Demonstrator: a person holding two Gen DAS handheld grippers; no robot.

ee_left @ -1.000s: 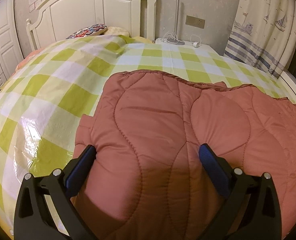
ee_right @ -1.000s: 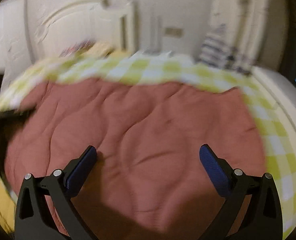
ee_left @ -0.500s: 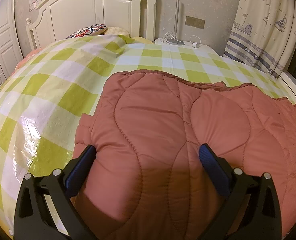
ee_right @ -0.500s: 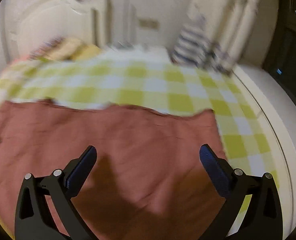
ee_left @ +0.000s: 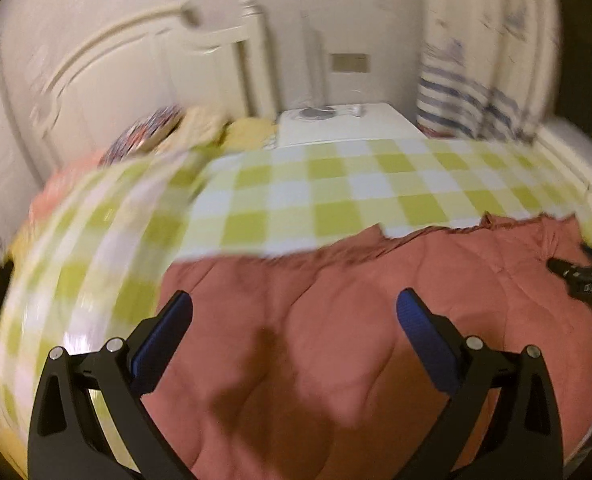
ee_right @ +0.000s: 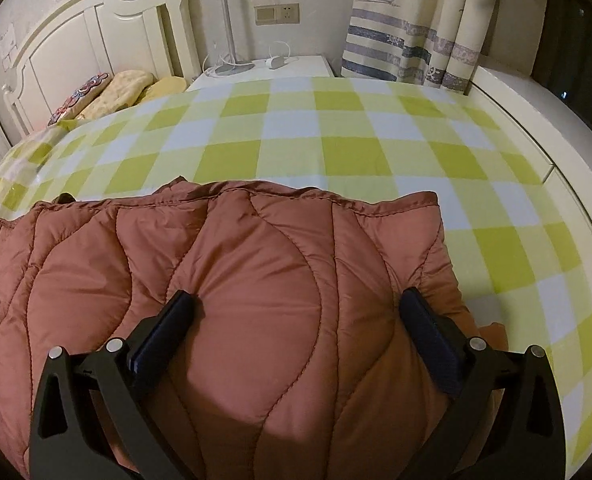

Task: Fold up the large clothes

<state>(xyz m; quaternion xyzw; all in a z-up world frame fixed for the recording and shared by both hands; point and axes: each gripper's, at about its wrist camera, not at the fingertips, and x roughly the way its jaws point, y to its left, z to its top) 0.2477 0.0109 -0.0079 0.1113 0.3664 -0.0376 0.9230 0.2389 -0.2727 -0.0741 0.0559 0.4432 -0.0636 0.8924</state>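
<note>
The rust quilted jacket lies spread on the bed's checked sheet, short of the headboard, seemingly hardly folded. Left gripper and right gripper both gape apart, holding nothing.

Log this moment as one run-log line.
left gripper: open, over quilted jacket | right gripper: open, over jacket | jacket: on checked bedspread

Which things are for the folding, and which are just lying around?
For the folding:
rust-red quilted puffy jacket
left gripper, open
right gripper, open

Just lying around:
green-and-white checked bedspread
patterned pillow
white bedside table
white lamp
striped sailboat curtain
</note>
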